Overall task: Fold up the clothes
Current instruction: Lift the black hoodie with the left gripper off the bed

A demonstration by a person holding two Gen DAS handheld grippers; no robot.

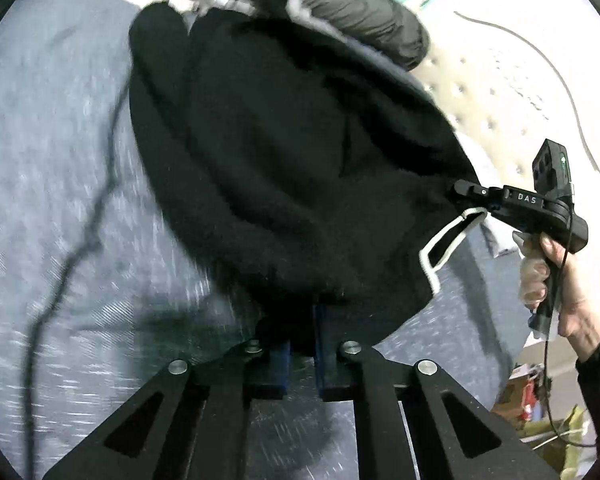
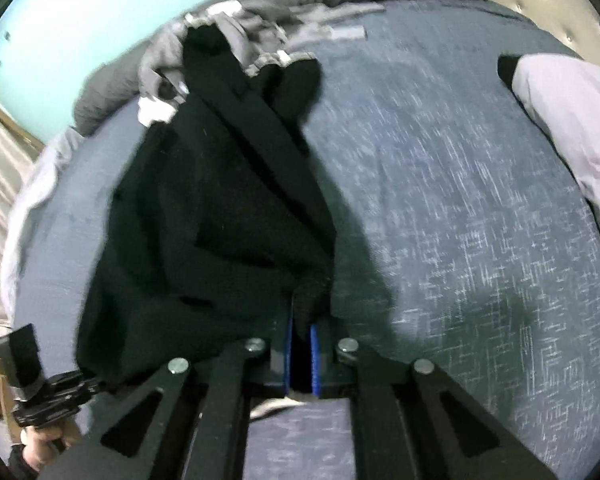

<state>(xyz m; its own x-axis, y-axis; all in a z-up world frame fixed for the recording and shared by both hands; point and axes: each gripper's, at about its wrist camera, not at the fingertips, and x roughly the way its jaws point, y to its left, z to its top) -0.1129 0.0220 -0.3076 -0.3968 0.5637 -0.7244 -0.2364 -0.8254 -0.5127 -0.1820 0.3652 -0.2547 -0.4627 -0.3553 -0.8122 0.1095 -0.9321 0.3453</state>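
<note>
Blue-grey bed cover, woven, flecked with white, fills both views; tufted cream headboard at 2 o'clock in the left wrist view, teal wall at 10 o'clock in the right wrist view.

One black garment, fuzzy knit, thick, lifted off the bed and stretched between two grippers. White piping on one edge, looped at 4 o'clock in the left view.

Two hand-held grippers, both black, with blue pads. Left hand-held gripper: jaws closed on the garment's lower edge, cloth bunched between the pads at 6 o'clock. Right hand-held gripper: jaws pinched together on a fold of the same black cloth, also at 6 o'clock in its own view. In the left view the right one shows at 3 o'clock, its tips on the garment's corner, with one bare hand around its handle.

One pile of grey clothes, crumpled, smoother fabric, at 11 to 12 o'clock in the right view, touching the black garment's far end. One dark padded jacket, quilted, at 1 o'clock in the left view. One pale lilac cloth, smooth, at 2 o'clock in the right view, well apart from the black garment. One thin dark cable at 8 o'clock in the left view.
</note>
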